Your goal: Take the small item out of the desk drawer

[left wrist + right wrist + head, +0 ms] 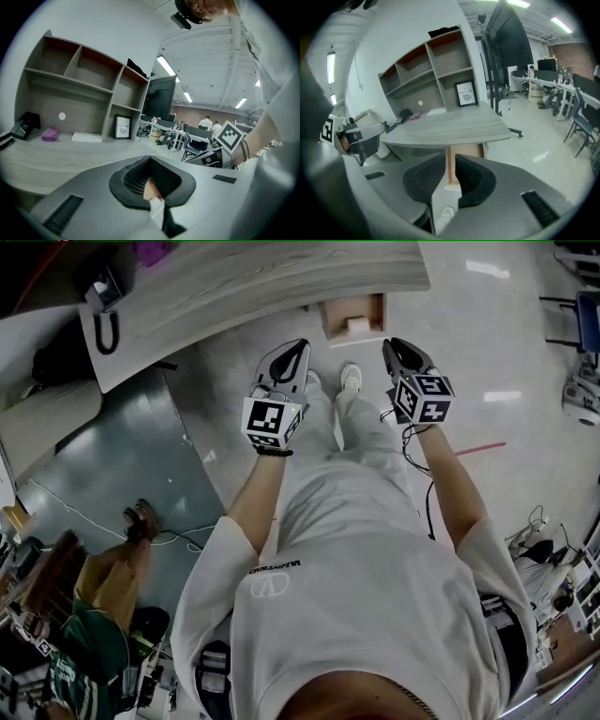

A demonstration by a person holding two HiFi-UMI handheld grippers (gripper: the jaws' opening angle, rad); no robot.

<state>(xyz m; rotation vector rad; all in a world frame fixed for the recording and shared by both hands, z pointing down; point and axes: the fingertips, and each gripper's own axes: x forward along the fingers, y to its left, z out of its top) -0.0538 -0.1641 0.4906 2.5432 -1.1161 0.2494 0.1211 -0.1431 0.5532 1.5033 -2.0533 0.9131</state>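
In the head view, a grey wood-grain desk (253, 287) runs along the top. Under its right end one tan wooden drawer (330, 315) stands pulled out. One small pale, flat item (359, 325) lies in it, toward the drawer's edge nearest the person. I can't make out anything else in the drawer. The left gripper (289, 357) and the right gripper (401, 354) are held up side by side short of the drawer, well clear of the item. Each carries one marker cube. Near the desk's left edge lie a black U-shaped object (106, 334) and a purple lump (150, 251).

In the left gripper view, the black pads stand only a thin slit apart, with nothing gripped. A grey open shelf unit (79, 89) stands along the desk's back edge. Its lower right compartment holds one framed picture (123, 127), and the upper compartments look bare. Under the shelves a flat white box (86, 137) rests on the desk, beside the purple lump.

In the right gripper view, these pads also stand a narrow gap apart and hold nothing. The tan drawer shows through the gap, below the desk's near edge. The small item can't be made out from here.
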